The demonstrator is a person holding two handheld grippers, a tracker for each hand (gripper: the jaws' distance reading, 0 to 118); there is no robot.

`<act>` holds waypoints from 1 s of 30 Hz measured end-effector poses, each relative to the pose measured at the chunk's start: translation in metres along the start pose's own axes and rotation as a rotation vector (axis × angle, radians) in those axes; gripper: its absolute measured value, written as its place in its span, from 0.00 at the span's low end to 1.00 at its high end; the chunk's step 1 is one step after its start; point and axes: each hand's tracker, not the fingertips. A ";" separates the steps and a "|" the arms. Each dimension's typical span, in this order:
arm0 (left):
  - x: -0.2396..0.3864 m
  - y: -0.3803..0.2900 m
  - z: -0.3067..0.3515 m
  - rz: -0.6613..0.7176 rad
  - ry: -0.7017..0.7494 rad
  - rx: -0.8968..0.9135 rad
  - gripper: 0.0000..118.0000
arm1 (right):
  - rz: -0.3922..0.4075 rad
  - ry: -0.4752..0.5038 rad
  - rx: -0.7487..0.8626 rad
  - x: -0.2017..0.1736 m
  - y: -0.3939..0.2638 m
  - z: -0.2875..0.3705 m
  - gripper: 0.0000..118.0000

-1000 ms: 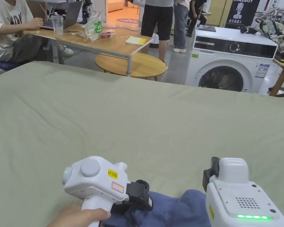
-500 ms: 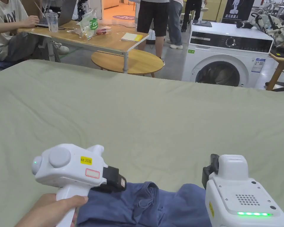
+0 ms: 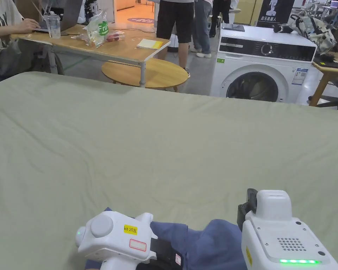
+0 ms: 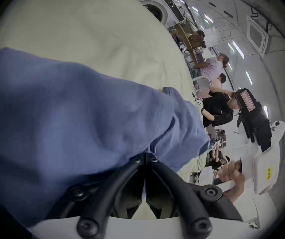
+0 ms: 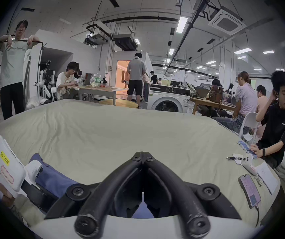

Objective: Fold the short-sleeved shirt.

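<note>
On bed (image 3: 164, 140), left claw (image 4: 145, 158) pinching shirt (image 4: 60, 113)

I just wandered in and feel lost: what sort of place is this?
Probably a shared workshop or test lab set up like a home: a wide bed under a pale green sheet, a white front-loading washing machine, and people working at a light wooden desk.

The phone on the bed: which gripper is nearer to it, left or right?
Right. The right gripper points over the bed with the phone off to its right; the left gripper is on its far left, by the blue shirt.
</note>
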 end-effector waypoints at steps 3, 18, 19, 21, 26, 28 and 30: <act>0.008 0.001 -0.003 -0.061 0.025 -0.001 0.00 | 0.004 -0.005 0.000 0.000 -0.002 0.001 0.00; -0.029 -0.001 0.182 -0.050 0.109 0.290 0.52 | -0.032 0.007 0.060 -0.007 0.012 0.004 0.00; -0.044 -0.001 0.188 -0.013 0.113 0.288 0.52 | -0.030 0.011 0.059 -0.009 0.013 0.003 0.00; -0.067 -0.004 0.193 0.032 0.077 0.284 0.52 | -0.026 0.019 0.058 -0.013 0.013 0.003 0.00; -0.113 -0.018 0.159 0.144 -0.040 0.180 0.52 | -0.024 0.032 0.048 -0.018 0.011 0.002 0.00; -0.119 -0.023 0.143 0.159 -0.195 0.204 0.52 | -0.026 0.036 0.043 -0.019 0.010 0.001 0.00; -0.117 -0.024 0.129 0.182 -0.292 0.204 0.49 | -0.025 0.038 0.036 -0.020 0.008 0.001 0.00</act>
